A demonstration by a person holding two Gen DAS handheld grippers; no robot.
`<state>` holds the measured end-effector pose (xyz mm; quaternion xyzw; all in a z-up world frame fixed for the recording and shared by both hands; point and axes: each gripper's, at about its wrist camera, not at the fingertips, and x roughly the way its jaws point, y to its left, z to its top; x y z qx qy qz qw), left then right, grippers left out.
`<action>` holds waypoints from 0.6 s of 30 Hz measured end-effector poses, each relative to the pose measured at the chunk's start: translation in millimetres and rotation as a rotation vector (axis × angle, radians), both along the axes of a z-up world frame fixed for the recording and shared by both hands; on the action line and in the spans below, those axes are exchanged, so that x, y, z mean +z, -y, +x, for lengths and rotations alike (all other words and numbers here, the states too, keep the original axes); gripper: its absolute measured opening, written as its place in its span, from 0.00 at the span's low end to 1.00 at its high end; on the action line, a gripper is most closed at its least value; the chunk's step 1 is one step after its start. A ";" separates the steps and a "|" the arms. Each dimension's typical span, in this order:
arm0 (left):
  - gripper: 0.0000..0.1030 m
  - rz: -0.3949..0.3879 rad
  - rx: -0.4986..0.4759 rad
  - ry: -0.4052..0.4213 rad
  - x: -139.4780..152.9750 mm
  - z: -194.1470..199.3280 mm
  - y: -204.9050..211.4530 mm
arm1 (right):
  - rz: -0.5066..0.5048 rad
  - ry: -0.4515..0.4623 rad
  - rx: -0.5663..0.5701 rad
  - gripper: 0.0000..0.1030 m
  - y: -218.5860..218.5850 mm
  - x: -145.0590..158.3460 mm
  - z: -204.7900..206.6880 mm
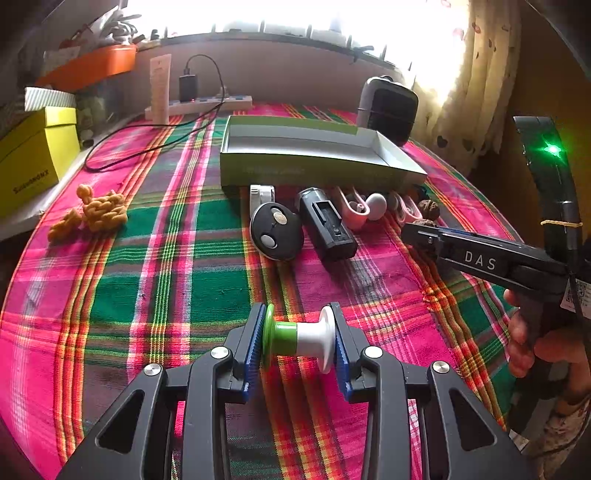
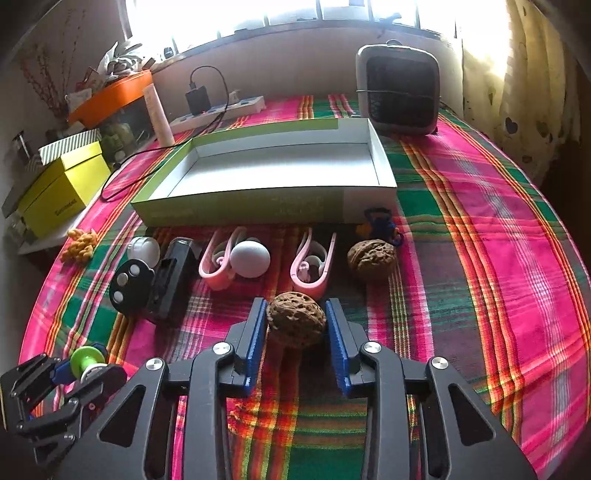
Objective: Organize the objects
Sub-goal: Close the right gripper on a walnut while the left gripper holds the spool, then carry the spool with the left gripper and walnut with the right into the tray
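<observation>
Pick-up step: left gripper (image 1: 298,341) clamps green-white spool (image 1: 297,338) above the cloth; right gripper (image 2: 295,325) brackets near walnut (image 2: 295,324) (not visibly closed). Next: carry to box (image 2: 236,205).

We're in somebody's home here, a lived-in room, nothing like a lab or workshop. The table wears a bright plaid cloth (image 2: 480,229) in pink, green and orange, pushed up against a sunlit window (image 2: 258,11) with a patterned curtain (image 2: 517,74) hanging at the right. A white power strip (image 2: 221,110) lies along the wall with a black charger (image 2: 197,98) plugged in, its cable trailing over the cloth. A small grey heater or fan (image 2: 399,88) stands in the back corner. Off to the left, shelves are crowded with a yellow box (image 2: 62,195) and an orange tub (image 2: 110,96), ordinary household clutter.
</observation>
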<state>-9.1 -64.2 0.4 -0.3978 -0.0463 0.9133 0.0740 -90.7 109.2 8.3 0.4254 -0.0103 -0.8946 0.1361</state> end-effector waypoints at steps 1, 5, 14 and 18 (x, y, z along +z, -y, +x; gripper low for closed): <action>0.30 -0.002 -0.001 0.000 -0.1 -0.4 -0.4 | -0.001 0.000 0.000 0.32 -0.4 0.1 0.3; 0.30 -0.001 0.000 0.000 0.2 0.3 0.3 | -0.005 -0.002 0.006 0.32 -0.1 0.3 1.5; 0.30 0.001 -0.001 -0.001 -0.5 -1.8 0.5 | -0.019 -0.009 0.032 0.32 0.9 1.8 7.7; 0.30 0.000 -0.003 -0.013 1.0 -4.0 0.4 | -0.025 -0.014 0.036 0.32 -0.8 3.7 9.3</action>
